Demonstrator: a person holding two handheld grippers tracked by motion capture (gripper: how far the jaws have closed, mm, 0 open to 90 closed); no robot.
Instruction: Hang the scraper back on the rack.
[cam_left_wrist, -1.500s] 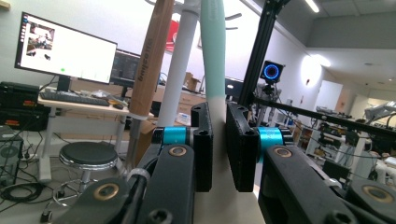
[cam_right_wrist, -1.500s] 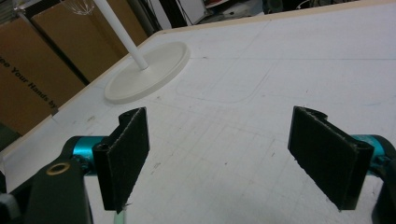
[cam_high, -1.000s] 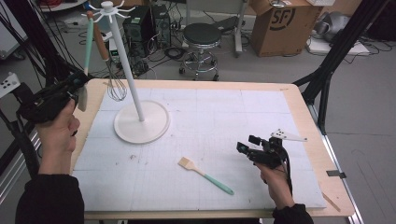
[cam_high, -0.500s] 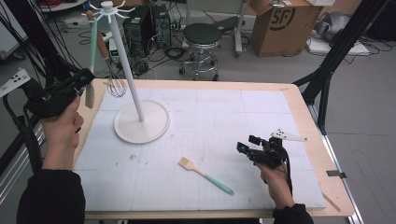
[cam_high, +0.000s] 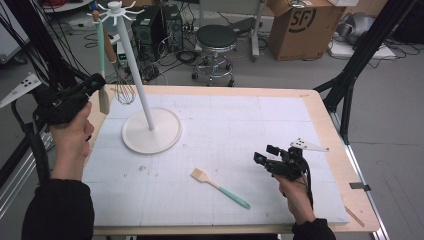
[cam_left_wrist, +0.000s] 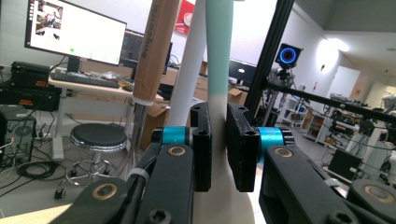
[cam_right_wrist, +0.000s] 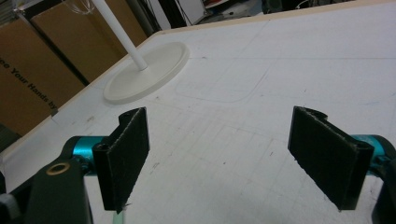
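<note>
A white utensil stand (cam_high: 135, 65) rises from a round base (cam_high: 150, 132) at the table's left. From its top hooks hang a teal-handled spatula (cam_high: 101, 50) and a wooden-handled whisk (cam_high: 123, 93). My left gripper (cam_high: 97, 86) is shut on the spatula's neck. In the left gripper view (cam_left_wrist: 219, 149) the pads press the spatula (cam_left_wrist: 218, 56) where teal meets cream, with the whisk handle (cam_left_wrist: 156, 46) and the stand pole (cam_left_wrist: 191, 70) behind. A second teal-handled spatula (cam_high: 220, 187) lies flat on the table. Right of it, my right gripper (cam_high: 265, 154) (cam_right_wrist: 233, 154) stands open with nothing between its jaws.
The white gridded mat (cam_high: 240, 125) covers the wooden table (cam_high: 320, 115). The stand's base (cam_right_wrist: 149, 70) shows ahead of the right gripper. Beyond the far edge are a black stool (cam_high: 215, 37), a cardboard box (cam_high: 300, 22) and cables on the floor.
My left gripper has edged slightly right, toward the stand, still closed on the hanging spatula. The right gripper and the spatula on the table have stayed put.
</note>
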